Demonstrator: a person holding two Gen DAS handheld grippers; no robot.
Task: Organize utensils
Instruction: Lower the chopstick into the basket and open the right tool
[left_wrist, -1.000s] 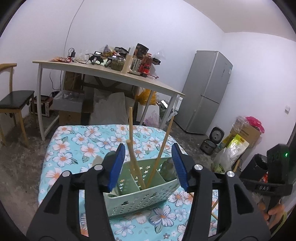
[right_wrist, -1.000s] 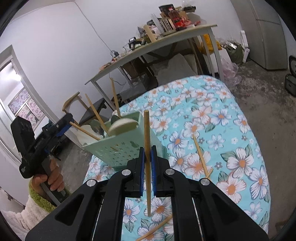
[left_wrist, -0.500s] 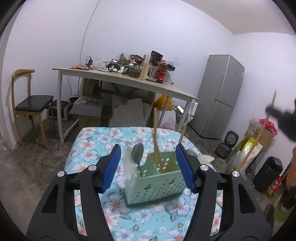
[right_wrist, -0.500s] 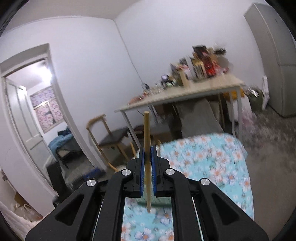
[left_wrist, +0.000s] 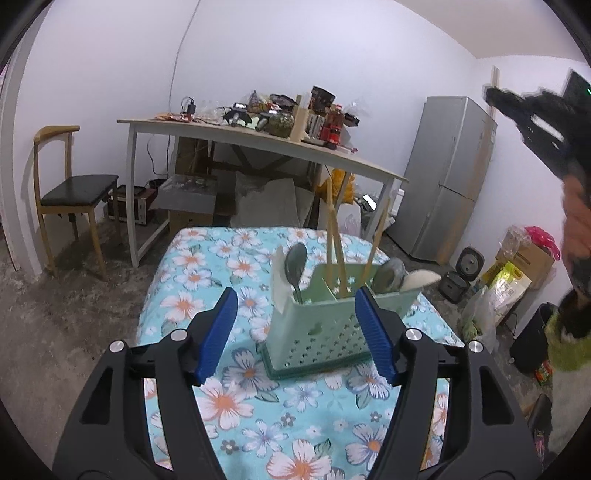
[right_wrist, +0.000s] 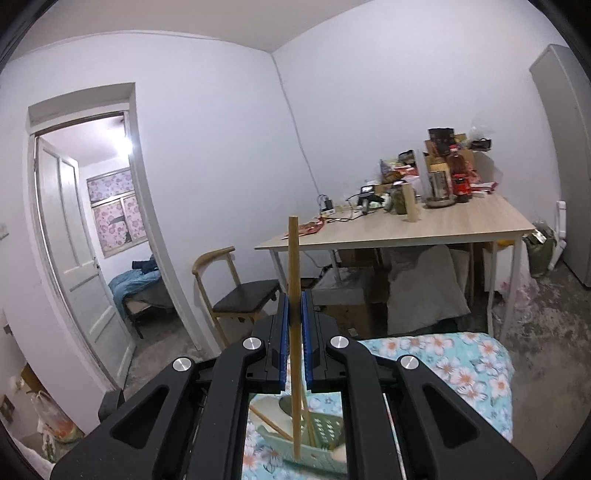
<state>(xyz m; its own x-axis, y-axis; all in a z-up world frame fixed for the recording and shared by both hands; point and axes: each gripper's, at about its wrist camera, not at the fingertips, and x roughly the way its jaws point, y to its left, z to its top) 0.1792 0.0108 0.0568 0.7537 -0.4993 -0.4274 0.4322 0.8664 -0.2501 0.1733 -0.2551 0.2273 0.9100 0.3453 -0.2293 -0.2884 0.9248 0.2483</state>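
Observation:
A pale green utensil caddy (left_wrist: 332, 328) stands on the floral tablecloth (left_wrist: 207, 266). It holds a metal spoon (left_wrist: 296, 264), several wooden chopsticks (left_wrist: 334, 251) and a white spoon (left_wrist: 421, 277). My left gripper (left_wrist: 297, 334) is open and empty, its jaws level with the caddy's near side. My right gripper (right_wrist: 294, 321) is shut on a wooden chopstick (right_wrist: 294, 280), held upright high above the caddy (right_wrist: 317, 439), with the stick's lower end over it. The right gripper also shows in the left wrist view (left_wrist: 532, 122), raised at the upper right.
A wooden desk (left_wrist: 258, 144) piled with clutter stands behind the table, with a chair (left_wrist: 70, 192) to its left and a grey fridge (left_wrist: 450, 173) to its right. Boxes and bags (left_wrist: 517, 269) lie on the floor at right. An open doorway (right_wrist: 92, 236) is at left.
My right gripper has lifted the chopstick from low over the table to high above the caddy. My left gripper has drawn back from the caddy and stayed open.

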